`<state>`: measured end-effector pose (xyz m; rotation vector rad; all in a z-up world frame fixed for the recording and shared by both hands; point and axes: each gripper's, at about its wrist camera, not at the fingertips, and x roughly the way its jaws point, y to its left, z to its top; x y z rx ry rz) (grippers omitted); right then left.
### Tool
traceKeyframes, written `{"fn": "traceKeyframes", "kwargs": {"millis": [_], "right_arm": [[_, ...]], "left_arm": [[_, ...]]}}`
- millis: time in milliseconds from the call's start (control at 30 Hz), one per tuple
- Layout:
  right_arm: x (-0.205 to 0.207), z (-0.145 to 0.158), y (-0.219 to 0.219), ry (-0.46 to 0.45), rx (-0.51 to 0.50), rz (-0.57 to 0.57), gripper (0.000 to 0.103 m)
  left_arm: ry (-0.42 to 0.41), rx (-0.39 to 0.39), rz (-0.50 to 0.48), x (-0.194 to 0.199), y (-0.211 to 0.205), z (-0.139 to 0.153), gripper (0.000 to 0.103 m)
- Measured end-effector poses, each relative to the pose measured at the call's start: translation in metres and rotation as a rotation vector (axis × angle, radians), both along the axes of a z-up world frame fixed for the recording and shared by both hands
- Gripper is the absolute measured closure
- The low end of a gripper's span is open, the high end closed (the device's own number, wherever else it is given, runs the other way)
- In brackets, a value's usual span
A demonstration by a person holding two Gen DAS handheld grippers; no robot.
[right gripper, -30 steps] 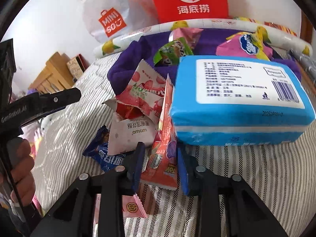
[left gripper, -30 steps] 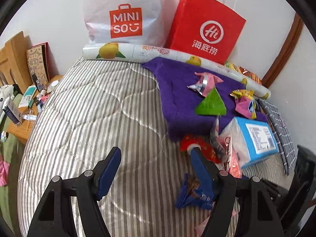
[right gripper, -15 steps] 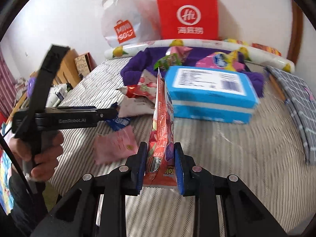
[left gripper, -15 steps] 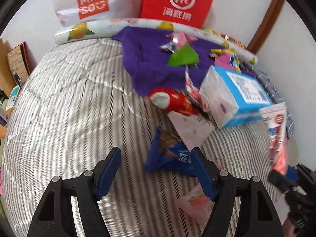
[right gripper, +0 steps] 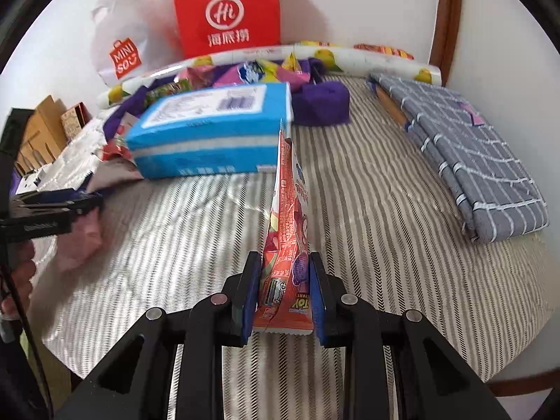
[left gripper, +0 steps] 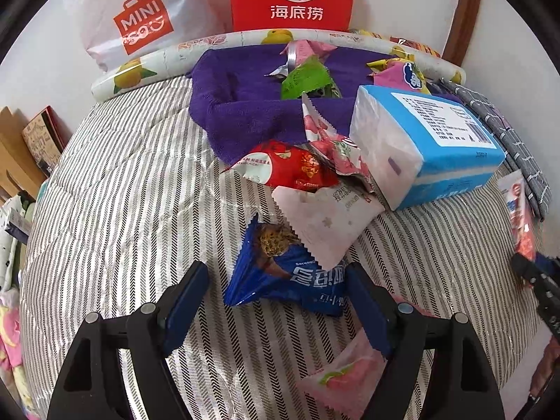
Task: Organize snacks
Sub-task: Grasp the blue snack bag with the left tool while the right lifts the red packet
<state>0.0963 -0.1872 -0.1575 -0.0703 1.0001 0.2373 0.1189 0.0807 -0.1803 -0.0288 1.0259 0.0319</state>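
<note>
Since a second ago your right tool, clamped on a red packet, has lifted it; your left tool, jaws apart, frames the blue wrapper; most snacks remain unsorted mid-bed.

Even, soft daylight in both views; shadows faint. Sheen patches on the striped mattress. Heavy fisheye bending with black vignette at corners. Right-wrist view motion-blurred at left edge; blue tissue pack slightly smeared.

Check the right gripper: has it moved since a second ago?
Yes. The right gripper, shut on the red snack packet, has pulled back and rightward from the blue tissue pack.
</note>
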Motion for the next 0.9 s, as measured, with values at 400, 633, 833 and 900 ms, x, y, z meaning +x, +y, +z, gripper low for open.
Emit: {"fn": "traceKeyframes", "kwargs": {"millis": [400,633,833,900], "right_arm": [[0.017,-0.01,-0.006,-0.018,0.022,-0.004,0.062],[0.032,-0.013,-0.017,-0.032,0.107,-0.025,0.062],[0.036,-0.017,-0.004,-0.051,0.03,-0.009,0.061],[0.035,-0.018,-0.002,-0.061,0.011,-0.01,0.061]], "left_arm": [[-0.094,0.012,0.025,-0.006,0.017,-0.002,0.048],[-0.095,-0.012,0.028,-0.005,0.02,-0.004,0.047],[-0.099,-0.035,0.027,-0.006,0.023,-0.002,0.047],[-0.099,-0.036,0.026,-0.006,0.023,-0.002,0.047]]}}
